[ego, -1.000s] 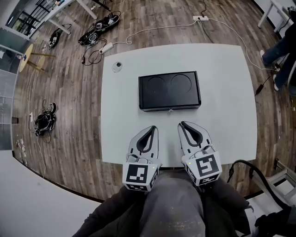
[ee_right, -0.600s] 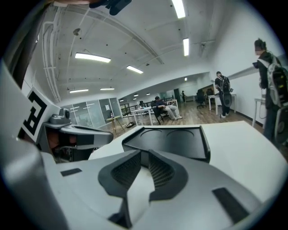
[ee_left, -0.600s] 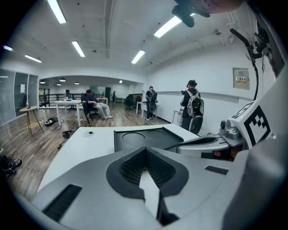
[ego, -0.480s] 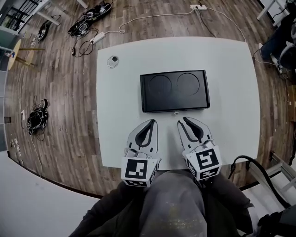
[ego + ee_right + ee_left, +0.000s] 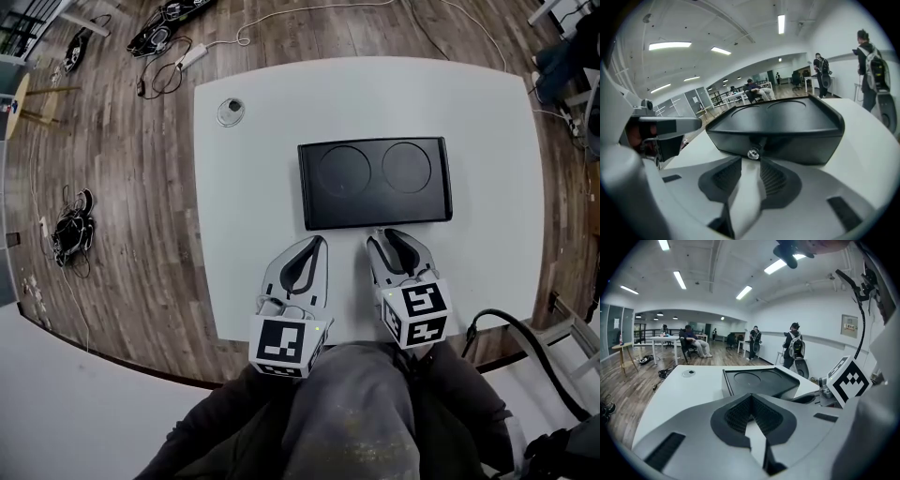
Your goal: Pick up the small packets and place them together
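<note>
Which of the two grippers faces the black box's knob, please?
The right gripper: its jaws have just been opening, empty, facing the knob on the black box; the left gripper is shut.

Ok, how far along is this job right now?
Nothing looks done: no packets show anywhere, and the black case on the white table looks shut. In hand: the right gripper, jaws just opening with nothing between them, points at the small metal knob on the case's front; the left gripper is shut and empty. Left: probably opening the case, then all the gathering.
</note>
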Demonstrator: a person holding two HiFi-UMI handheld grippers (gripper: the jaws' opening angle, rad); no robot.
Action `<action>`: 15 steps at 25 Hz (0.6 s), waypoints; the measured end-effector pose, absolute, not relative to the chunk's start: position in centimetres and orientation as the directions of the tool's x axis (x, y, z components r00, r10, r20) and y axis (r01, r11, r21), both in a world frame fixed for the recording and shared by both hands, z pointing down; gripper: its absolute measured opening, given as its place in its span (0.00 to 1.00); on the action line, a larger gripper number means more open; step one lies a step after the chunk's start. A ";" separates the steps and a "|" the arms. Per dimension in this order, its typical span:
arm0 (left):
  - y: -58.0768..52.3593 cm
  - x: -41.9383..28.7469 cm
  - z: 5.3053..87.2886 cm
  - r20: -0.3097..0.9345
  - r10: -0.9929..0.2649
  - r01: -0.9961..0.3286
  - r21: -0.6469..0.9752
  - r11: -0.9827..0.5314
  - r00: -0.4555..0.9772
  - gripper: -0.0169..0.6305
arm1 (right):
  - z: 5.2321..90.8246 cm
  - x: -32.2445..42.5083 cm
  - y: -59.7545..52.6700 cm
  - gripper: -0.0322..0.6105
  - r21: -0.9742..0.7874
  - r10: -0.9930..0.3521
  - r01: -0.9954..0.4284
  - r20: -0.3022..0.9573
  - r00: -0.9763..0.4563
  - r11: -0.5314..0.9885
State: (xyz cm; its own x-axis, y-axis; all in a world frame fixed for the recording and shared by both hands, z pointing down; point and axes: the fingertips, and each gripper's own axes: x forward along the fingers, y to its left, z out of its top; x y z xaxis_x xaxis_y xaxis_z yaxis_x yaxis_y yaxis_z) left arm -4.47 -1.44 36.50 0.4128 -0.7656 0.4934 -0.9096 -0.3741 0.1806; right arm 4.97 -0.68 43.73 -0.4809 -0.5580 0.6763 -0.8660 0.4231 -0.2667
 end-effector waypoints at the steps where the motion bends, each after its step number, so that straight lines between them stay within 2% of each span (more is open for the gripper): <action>1: -1.5 -4.6 36.6 0.494 -0.763 -0.908 0.181 -0.378 0.416 0.01 | 44.0 4.9 -0.8 0.22 -0.272 -0.557 -0.870 0.681 -0.476 0.412; 10: -1.5 -4.8 37.4 0.510 -0.731 -0.889 0.193 -0.415 0.452 0.01 | 45.4 4.9 -1.5 0.22 -0.287 -0.563 -0.901 0.707 -0.429 0.326; 12: -1.5 -5.0 37.5 0.514 -0.729 -0.889 0.197 -0.413 0.453 0.01 | 45.5 4.7 -1.4 0.17 -0.289 -0.558 -0.901 0.711 -0.428 0.323; 15: -1.5 -5.2 37.6 0.515 -0.727 -0.888 0.198 -0.414 0.454 0.01 | 45.6 4.7 -1.3 0.15 -0.284 -0.555 -0.903 0.715 -0.424 0.323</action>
